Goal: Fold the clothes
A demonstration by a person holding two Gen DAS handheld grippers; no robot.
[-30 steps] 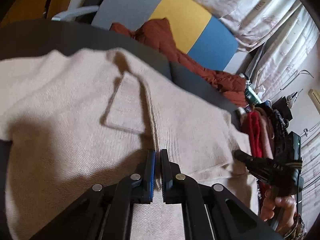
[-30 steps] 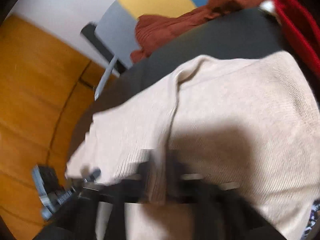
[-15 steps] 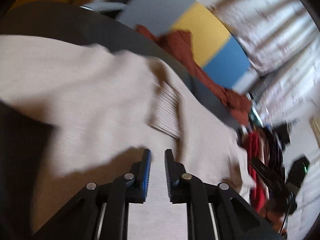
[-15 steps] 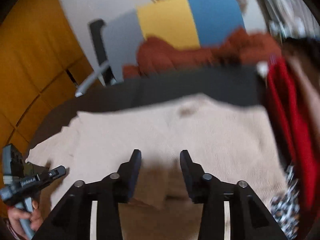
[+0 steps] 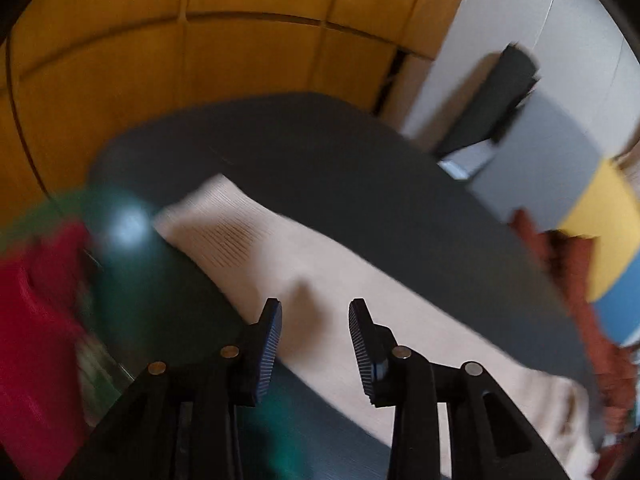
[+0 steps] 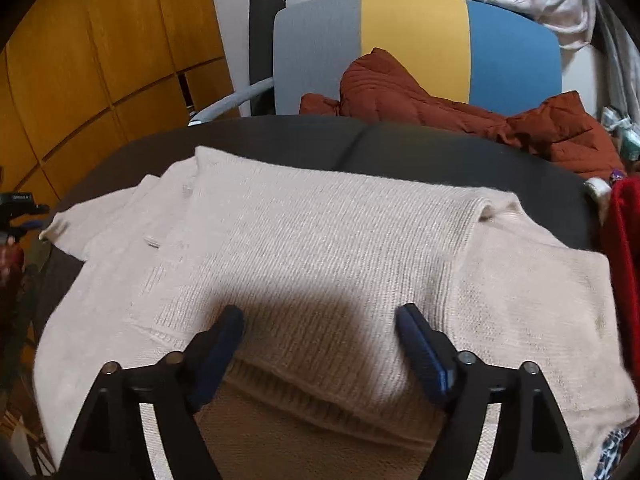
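Note:
A beige knit sweater (image 6: 320,248) lies partly folded on the dark round table (image 6: 440,148), its body doubled over into a rough rectangle. One sleeve with a ribbed cuff (image 5: 228,216) stretches out to the left across the table. My left gripper (image 5: 314,320) is open just above that sleeve, holding nothing; this view is blurred. Over the sweater's near edge my right gripper (image 6: 320,328) hovers wide open, with nothing between its fingers.
A rust-brown jacket (image 6: 420,96) lies on a grey, yellow and blue chair (image 6: 420,28) behind the table. Red clothing (image 6: 624,240) hangs at the right; red fabric (image 5: 32,320) sits at the table's left. Orange wooden panels (image 5: 200,60) stand behind.
Both grippers were shut on the sweater and have let go and opened. The left one swung left toward the outstretched sleeve; the right one pulled back over the folded body.

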